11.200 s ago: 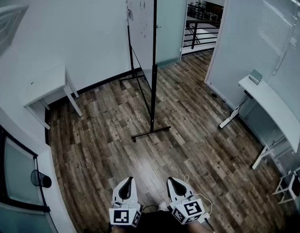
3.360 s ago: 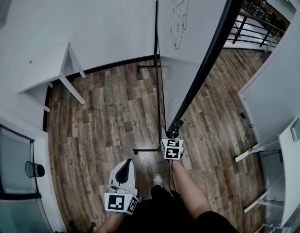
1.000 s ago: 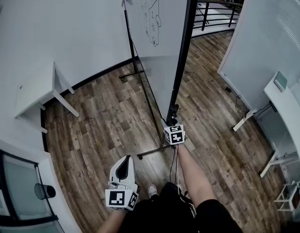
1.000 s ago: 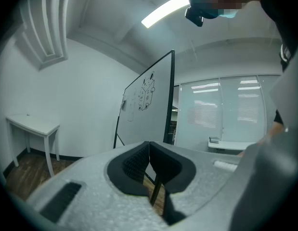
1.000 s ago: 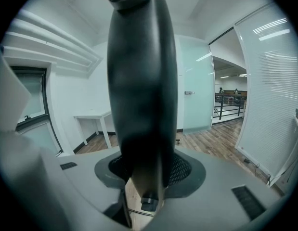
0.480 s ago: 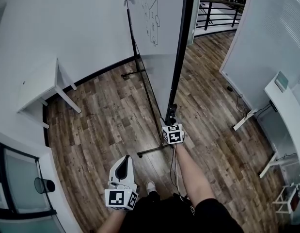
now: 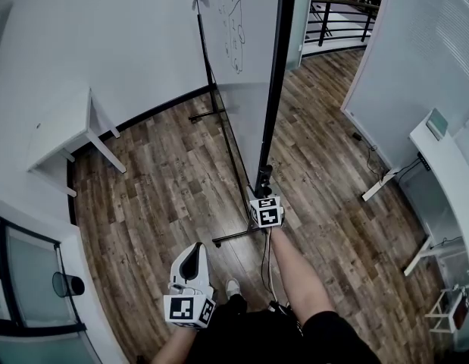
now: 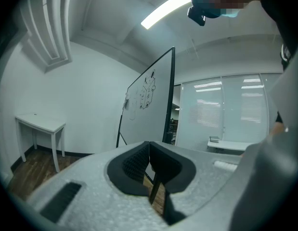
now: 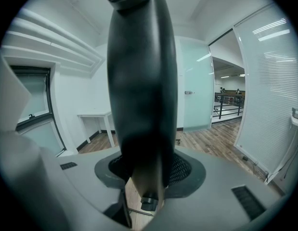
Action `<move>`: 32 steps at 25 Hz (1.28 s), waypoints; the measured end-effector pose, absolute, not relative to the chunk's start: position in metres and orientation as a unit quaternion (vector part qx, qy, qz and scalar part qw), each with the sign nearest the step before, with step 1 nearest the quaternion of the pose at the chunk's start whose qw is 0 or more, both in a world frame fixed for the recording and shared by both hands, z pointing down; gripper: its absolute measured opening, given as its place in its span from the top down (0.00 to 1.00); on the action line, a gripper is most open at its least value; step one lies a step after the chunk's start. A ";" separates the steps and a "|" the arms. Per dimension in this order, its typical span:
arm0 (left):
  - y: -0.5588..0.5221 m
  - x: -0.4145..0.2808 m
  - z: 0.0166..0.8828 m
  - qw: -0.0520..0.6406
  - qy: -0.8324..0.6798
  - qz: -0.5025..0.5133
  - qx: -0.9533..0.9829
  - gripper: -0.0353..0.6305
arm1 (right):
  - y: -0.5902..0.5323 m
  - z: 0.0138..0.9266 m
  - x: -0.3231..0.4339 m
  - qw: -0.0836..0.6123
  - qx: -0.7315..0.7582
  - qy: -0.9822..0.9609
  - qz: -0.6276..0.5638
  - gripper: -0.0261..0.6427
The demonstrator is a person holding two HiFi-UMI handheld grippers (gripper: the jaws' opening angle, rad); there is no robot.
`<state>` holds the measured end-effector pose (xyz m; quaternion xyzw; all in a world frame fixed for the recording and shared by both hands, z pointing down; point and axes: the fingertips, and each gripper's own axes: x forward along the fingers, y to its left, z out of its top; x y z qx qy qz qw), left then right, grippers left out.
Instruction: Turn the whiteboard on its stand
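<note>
Right claw: the right claw (image 7: 262, 182) is clamped on the black side post (image 9: 141, 81) of the stand, low down.
Left claw: the left claw (image 7: 195, 258) hangs low beside the person, jaws together, nothing in it.
Whiteboard: the whiteboard (image 7: 245, 74) stands upright on the wooden floor (image 7: 166, 180), directly in front of the person.
Change: compared with a second ago, the board's written face looks narrower and the post more vertical in the head view.
Meaning: I judge the turning is under way, not yet finished.
</note>
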<state>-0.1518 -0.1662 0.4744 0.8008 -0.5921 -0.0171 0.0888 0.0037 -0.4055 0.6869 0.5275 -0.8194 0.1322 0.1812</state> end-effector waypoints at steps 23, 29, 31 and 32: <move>-0.085 -0.120 0.468 0.078 -0.614 -0.031 0.785 0.92 | -0.308 0.688 0.017 0.189 0.520 -0.822 0.135 0.71; -0.063 -0.111 0.465 0.076 -0.620 -0.033 0.780 0.92 | -0.281 0.686 0.022 0.189 0.516 -0.824 0.135 0.71; -0.055 -0.108 0.466 0.076 -0.622 -0.033 0.778 0.92 | -0.273 0.687 0.024 0.190 0.516 -0.825 0.134 0.71; -0.051 -0.107 0.466 0.077 -0.623 -0.034 0.777 0.92 | -0.268 0.687 0.024 0.191 0.515 -0.825 0.134 0.71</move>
